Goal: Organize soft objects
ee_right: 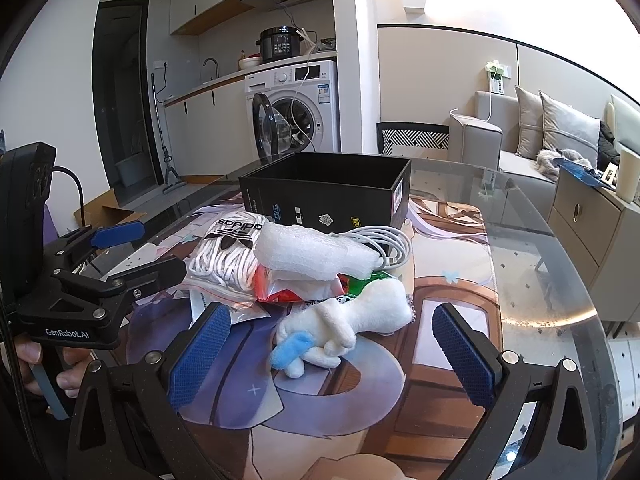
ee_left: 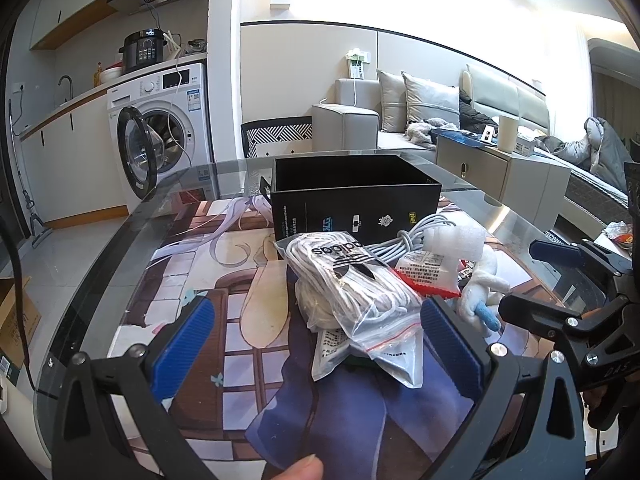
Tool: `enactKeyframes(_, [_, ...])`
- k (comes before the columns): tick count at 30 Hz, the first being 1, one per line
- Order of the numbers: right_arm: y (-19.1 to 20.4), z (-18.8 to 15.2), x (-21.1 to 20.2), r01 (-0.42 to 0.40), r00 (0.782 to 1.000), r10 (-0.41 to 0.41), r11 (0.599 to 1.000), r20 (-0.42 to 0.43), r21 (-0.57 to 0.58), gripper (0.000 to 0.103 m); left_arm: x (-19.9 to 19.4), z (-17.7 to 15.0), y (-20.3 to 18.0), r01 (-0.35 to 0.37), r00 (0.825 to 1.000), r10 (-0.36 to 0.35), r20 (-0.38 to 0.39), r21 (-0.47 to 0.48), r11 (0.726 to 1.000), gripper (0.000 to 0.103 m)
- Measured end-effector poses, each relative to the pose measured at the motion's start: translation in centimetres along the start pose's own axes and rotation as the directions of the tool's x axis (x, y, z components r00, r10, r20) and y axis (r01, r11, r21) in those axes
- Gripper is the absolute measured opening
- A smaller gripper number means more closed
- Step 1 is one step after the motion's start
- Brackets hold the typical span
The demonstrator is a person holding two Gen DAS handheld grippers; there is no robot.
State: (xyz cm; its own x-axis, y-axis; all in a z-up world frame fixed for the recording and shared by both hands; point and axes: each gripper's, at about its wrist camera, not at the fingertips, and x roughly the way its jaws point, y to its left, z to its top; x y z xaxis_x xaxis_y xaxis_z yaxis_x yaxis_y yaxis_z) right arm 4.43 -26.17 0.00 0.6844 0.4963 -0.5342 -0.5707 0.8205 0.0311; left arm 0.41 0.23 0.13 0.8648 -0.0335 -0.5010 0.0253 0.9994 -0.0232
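Two grippers are hanging with their jaws apart and empty over the pile at mid-frame on the worktop (ee_right: 540,240): the left gripper (ee_left: 316,344) facing the bagged laces (ee_left: 352,284), the right gripper (ee_right: 332,348) facing the plush toy (ee_right: 352,320). Both things are probably going to handle as light and squashy; the bag's film is looking slippery, so pinching its bulging middle seems wisest, before the black box (ee_right: 328,192) behind.
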Motion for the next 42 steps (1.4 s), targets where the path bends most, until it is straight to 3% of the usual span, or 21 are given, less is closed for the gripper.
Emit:
enactKeyframes(11, [-0.5,0.0,0.1,0.02,1.0,-0.02,1.0,0.0,0.012,0.103,0.6,0.1,0.3,0.019,1.0,-0.019,-0.02,-0.012,1.0,0.103])
enactKeyframes(23, [-0.6,0.0,1.9,0.03,0.995,-0.03,1.0,-0.1,-0.001,0.103,1.3,0.7,0.7,0.042,0.999,-0.042,-0.032,-0.002,0.999,0.103])
enactKeyframes(34, [0.2,0.4,4.7,0.004,0.967,-0.026,0.996,-0.255,-0.088,0.103,2.4,1.1,0.8,0.057,0.997,-0.056,-0.056,0.006,0.998,0.103])
enactKeyframes(37, [0.3,0.6,5.1,0.02,0.961,-0.061,0.989,-0.271,-0.149,0.103,2.6,1.2,0.8,0.057,0.997,-0.056,-0.059,0.011,0.998,0.103])
enactKeyframes(42, [0.3,1.0,6.2,-0.02,0.948,-0.046,0.978,-0.314,-0.206,0.103,2.9,1.2,0.8,0.065,0.996,-0.064,-0.068,0.011,0.998,0.103])
